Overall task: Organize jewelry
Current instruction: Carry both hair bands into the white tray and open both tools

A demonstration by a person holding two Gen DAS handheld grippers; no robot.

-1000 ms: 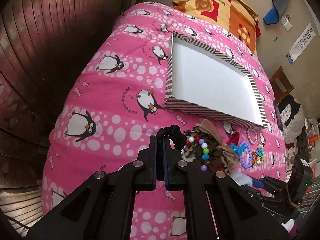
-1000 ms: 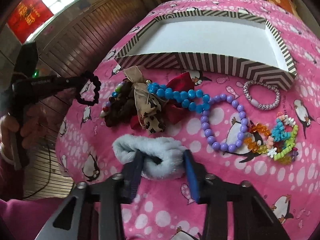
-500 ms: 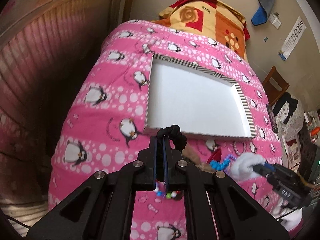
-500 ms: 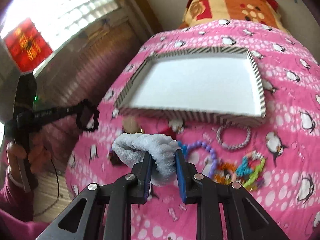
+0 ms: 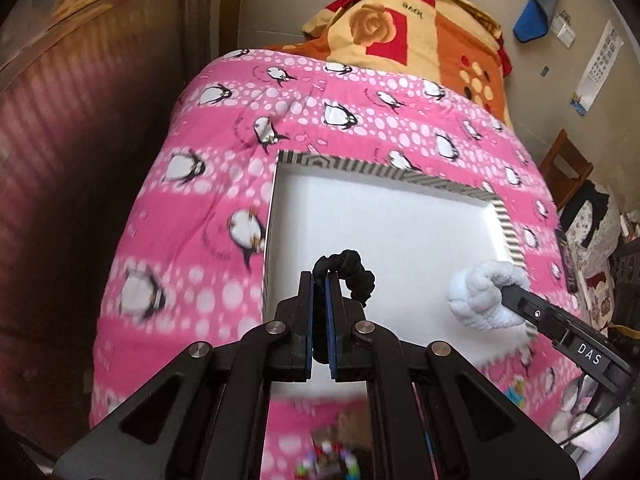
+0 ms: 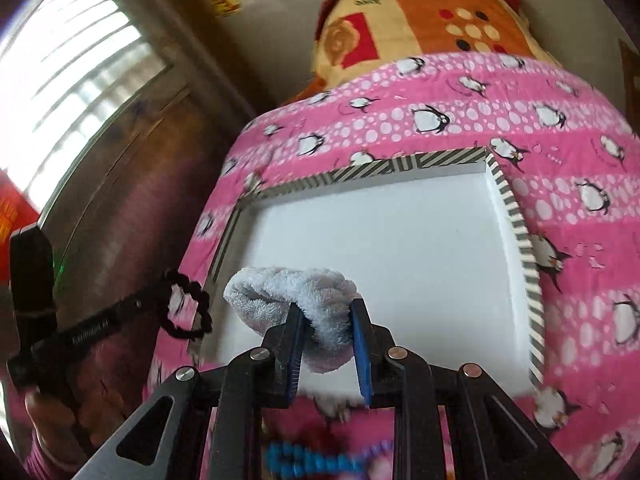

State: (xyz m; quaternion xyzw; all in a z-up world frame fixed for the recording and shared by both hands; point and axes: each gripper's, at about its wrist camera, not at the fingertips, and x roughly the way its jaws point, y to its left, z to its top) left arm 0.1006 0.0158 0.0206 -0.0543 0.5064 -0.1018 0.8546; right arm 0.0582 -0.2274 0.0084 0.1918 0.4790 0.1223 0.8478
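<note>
Left wrist view: a black scrunchie (image 5: 352,270) is pinched in the nearly closed left gripper (image 5: 319,280), and a fluffy white scrunchie (image 6: 296,298) is clamped by the right gripper (image 6: 325,312), both above the striped tray (image 5: 506,228). If released carelessly, either could be snagged on a pad or dropped outside the rim onto the penguin blanket (image 5: 200,208).

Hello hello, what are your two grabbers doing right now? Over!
Left gripper shut on black scrunchie. Right gripper shut on fluffy scrunchie. Both over striped tray. Nothing blocking.
</note>
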